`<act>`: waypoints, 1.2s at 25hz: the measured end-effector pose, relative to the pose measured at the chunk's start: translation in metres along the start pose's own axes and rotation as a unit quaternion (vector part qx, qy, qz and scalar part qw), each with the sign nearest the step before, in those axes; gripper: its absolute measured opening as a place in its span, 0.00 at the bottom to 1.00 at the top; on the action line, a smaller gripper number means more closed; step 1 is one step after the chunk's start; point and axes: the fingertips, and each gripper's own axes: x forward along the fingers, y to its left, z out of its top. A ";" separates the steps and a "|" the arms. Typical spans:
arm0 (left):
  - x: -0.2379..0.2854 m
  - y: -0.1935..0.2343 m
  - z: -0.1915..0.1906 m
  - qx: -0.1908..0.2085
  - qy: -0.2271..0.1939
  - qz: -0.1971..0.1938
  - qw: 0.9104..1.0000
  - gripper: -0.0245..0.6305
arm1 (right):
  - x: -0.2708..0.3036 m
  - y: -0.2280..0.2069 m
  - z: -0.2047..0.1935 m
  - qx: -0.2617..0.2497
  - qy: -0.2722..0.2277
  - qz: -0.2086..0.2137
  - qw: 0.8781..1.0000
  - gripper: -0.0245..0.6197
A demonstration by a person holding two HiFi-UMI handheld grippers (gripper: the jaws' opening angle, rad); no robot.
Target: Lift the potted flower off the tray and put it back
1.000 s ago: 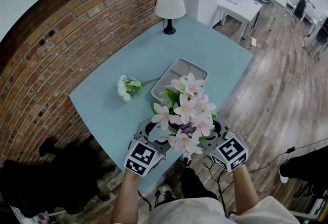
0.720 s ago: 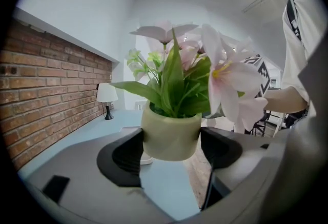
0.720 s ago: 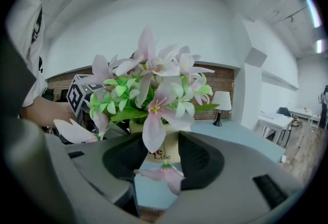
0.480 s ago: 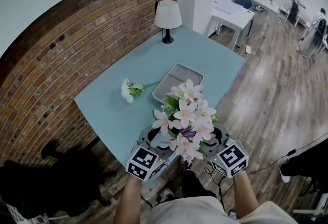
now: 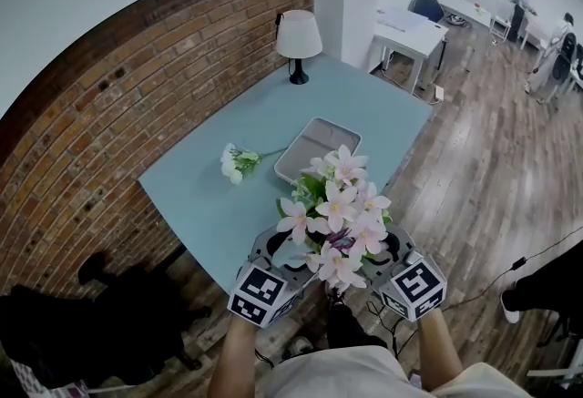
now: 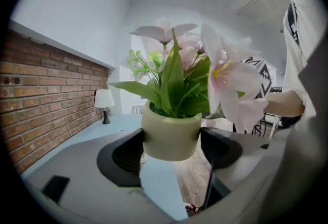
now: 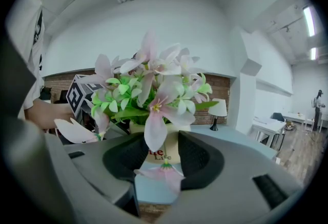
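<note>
The potted flower point(image 5: 337, 214), pink and white blossoms over green leaves in a pale pot point(image 6: 171, 138), hangs in the air over the table's near edge. My left gripper point(image 5: 276, 248) is shut on the pot's left side and my right gripper point(image 5: 397, 252) on its right. In the left gripper view both pads point(image 6: 132, 152) press the pot. In the right gripper view the jaws have just been closing a little, with the printed pot point(image 7: 160, 155) between them. The grey tray point(image 5: 319, 148) lies bare beyond the plant. From above, the blossoms hide the pot.
A loose white flower point(image 5: 235, 161) lies on the blue table point(image 5: 200, 196) left of the tray. A white-shaded lamp point(image 5: 298, 36) stands at the table's far corner by the brick wall point(image 5: 109, 114). White desks point(image 5: 410, 27) and people stand far off on the wooden floor.
Both grippers have risen with the plant and drawn it back toward me. The blossoms overlapped the tray's near end before and now sit short of it.
</note>
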 end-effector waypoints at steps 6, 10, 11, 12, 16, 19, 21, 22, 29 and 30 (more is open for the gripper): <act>0.000 0.000 -0.003 -0.002 0.005 -0.001 1.000 0.61 | 0.001 0.001 -0.001 0.000 0.002 0.002 1.000 0.32; 0.006 0.002 -0.009 -0.001 0.008 -0.003 1.000 0.61 | 0.004 -0.002 -0.008 -0.001 0.007 0.003 1.000 0.32; 0.007 0.002 -0.010 -0.001 0.010 -0.003 1.000 0.61 | 0.005 -0.004 -0.009 -0.001 0.007 0.003 1.000 0.32; 0.009 0.003 -0.011 -0.001 0.012 -0.003 1.000 0.61 | 0.007 -0.005 -0.011 0.000 0.006 0.003 1.000 0.32; 0.017 0.006 -0.020 -0.002 0.014 0.000 1.000 0.61 | 0.013 -0.010 -0.020 0.002 0.004 0.007 1.000 0.32; 0.026 0.011 -0.026 -0.005 0.017 0.002 1.000 0.61 | 0.020 -0.016 -0.028 0.003 0.005 0.013 1.000 0.32; 0.036 0.021 -0.026 -0.012 0.018 0.002 1.000 0.61 | 0.029 -0.027 -0.028 0.004 0.008 0.018 1.000 0.32; 0.042 0.028 -0.023 -0.016 0.020 0.002 1.000 0.61 | 0.036 -0.035 -0.025 0.005 0.010 0.020 1.000 0.32; 0.081 0.067 -0.020 -0.027 0.033 0.004 0.999 0.61 | 0.073 -0.079 -0.026 0.017 0.019 0.039 0.999 0.32; 0.086 0.072 -0.022 -0.032 0.034 0.005 0.999 0.61 | 0.079 -0.084 -0.029 0.022 0.020 0.043 0.999 0.32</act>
